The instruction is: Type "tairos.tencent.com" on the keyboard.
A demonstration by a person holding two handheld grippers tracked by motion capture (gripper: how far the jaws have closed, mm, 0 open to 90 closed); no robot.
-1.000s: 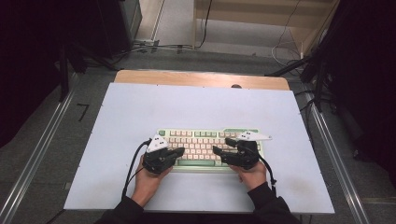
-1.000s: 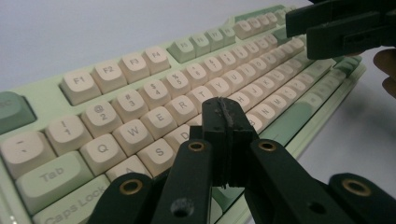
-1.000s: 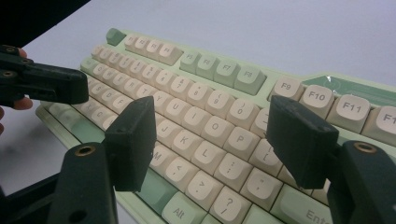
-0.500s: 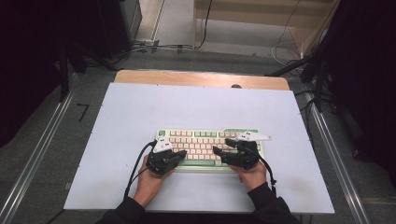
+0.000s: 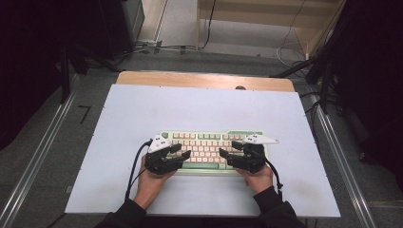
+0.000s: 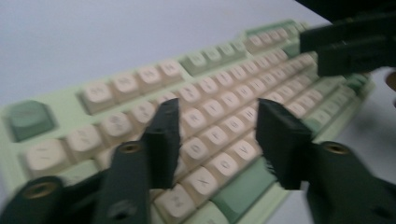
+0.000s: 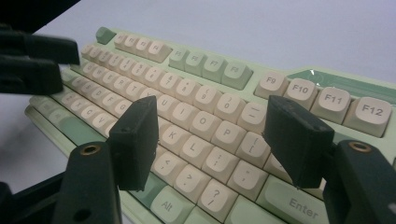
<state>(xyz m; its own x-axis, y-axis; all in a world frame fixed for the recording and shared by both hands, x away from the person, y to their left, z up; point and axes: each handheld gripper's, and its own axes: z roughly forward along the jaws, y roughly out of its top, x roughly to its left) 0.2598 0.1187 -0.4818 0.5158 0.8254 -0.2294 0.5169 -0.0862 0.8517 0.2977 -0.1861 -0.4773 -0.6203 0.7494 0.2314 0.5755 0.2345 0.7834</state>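
A pale green keyboard [image 5: 209, 142] with cream keys lies on the white table top, near its front edge. My left gripper [image 5: 182, 151] hovers open over the keyboard's left half, tips pointing right. In the left gripper view its jaws [image 6: 219, 135] stand apart just above the lower letter rows of the keyboard [image 6: 205, 88], holding nothing. My right gripper [image 5: 228, 149] hovers open over the right half, tips pointing left. In the right gripper view its jaws [image 7: 212, 135] straddle the K, L and P keys of the keyboard [image 7: 196, 65], also with nothing held. The two grippers' tips face each other a short gap apart.
The white table top [image 5: 199, 109] reaches well beyond the keyboard on all sides. A wooden strip [image 5: 204, 80] runs along its far edge. Metal rails [image 5: 40, 156] flank the table, and cables [image 5: 290, 45] lie on the floor behind.
The left gripper has wobbled slightly over the keys. The right gripper and the keyboard have not visibly moved.
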